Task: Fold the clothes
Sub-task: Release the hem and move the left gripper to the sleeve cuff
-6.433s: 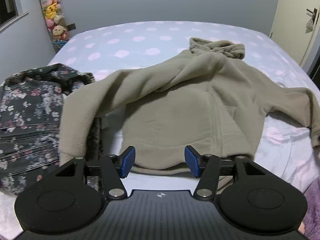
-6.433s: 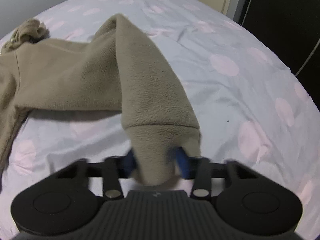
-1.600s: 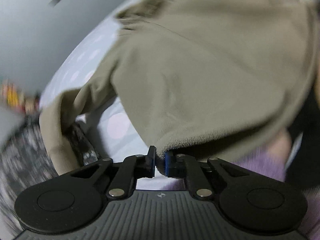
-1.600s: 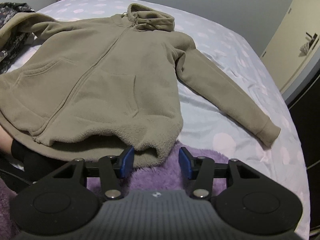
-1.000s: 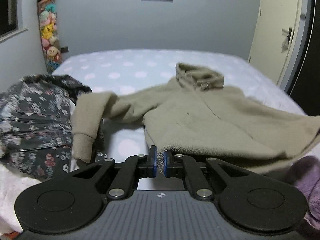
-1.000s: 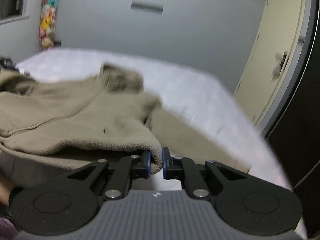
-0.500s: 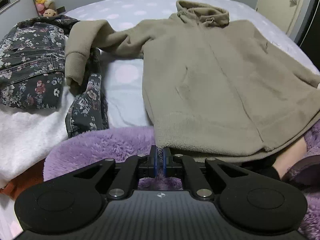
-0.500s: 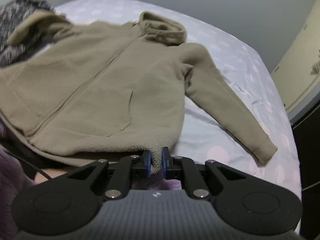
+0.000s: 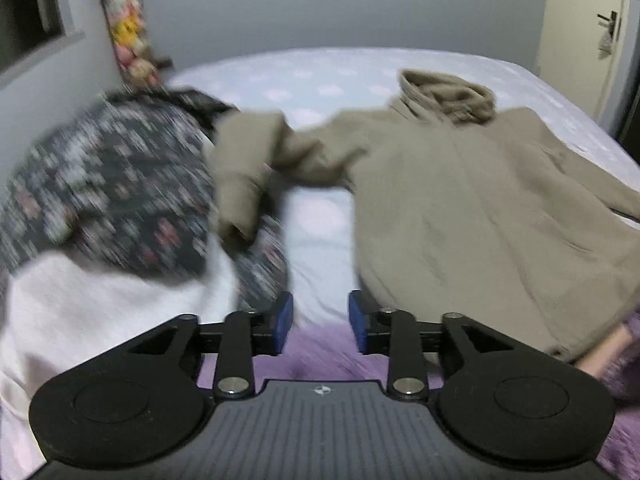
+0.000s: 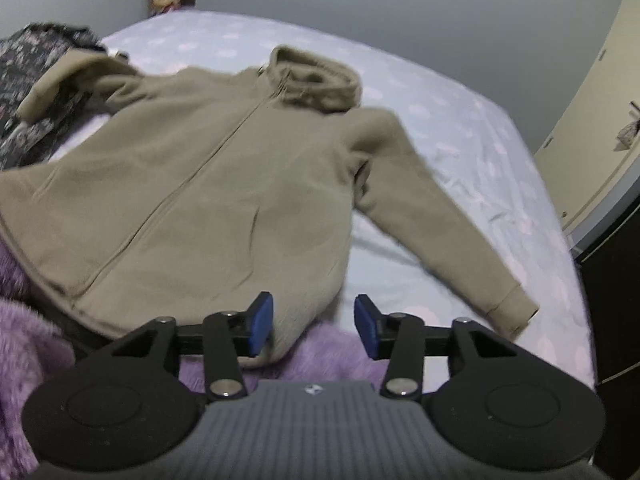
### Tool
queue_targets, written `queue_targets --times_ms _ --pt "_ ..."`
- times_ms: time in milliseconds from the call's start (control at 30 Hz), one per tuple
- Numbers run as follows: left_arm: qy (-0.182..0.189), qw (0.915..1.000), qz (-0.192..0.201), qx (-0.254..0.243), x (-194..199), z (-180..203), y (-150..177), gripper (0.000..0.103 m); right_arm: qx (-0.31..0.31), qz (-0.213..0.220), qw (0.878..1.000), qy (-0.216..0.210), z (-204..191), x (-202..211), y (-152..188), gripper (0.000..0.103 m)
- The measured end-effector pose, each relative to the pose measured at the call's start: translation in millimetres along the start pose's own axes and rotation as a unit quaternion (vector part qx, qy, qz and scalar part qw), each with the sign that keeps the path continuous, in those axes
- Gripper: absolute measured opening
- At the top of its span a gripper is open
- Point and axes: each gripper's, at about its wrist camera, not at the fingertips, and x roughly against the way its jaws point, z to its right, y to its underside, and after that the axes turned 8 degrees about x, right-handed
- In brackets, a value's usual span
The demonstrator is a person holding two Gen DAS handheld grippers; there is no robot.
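Note:
A beige fleece hooded jacket lies face up on the bed, zipper shut, hood at the far end. It also shows in the left wrist view. Its right sleeve stretches out flat on the sheet. Its left sleeve is bent over the floral garment. My left gripper is open and empty, just left of the hem's left corner. My right gripper is open and empty, with the hem's right corner lying between its fingers.
A dark floral garment lies in a heap at the left on a white cloth. The bed has a pale dotted sheet. A purple fuzzy fabric is at the near edge. A door is at the right.
Both grippers have opened and let go of the jacket's hem corners. The jacket now lies flat on the bed. The left view is swinging, with motion blur.

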Motion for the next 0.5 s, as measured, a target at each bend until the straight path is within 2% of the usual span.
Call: queue_targets --times_ms 33,67,267,400,500 --pt "-0.009 0.9999 0.01 -0.004 -5 -2 -6 0.047 -0.008 0.004 1.0 0.001 2 0 -3 0.05" --pt "-0.017 0.9996 0.018 -0.008 -10 -4 -11 0.05 -0.016 0.008 1.0 0.002 3 -1 -5 0.054" --pt "-0.059 0.9953 0.047 -0.061 -62 -3 -42 0.053 -0.071 0.033 0.997 -0.003 6 -6 -14 0.066" --pt "-0.098 0.9903 0.053 -0.083 -107 -8 -54 0.053 -0.1 0.035 0.994 0.001 5 -15 -21 0.068" --pt "-0.118 0.9883 0.058 -0.078 -137 -13 -61 0.053 -0.12 0.03 0.992 -0.005 4 -20 -23 0.068"
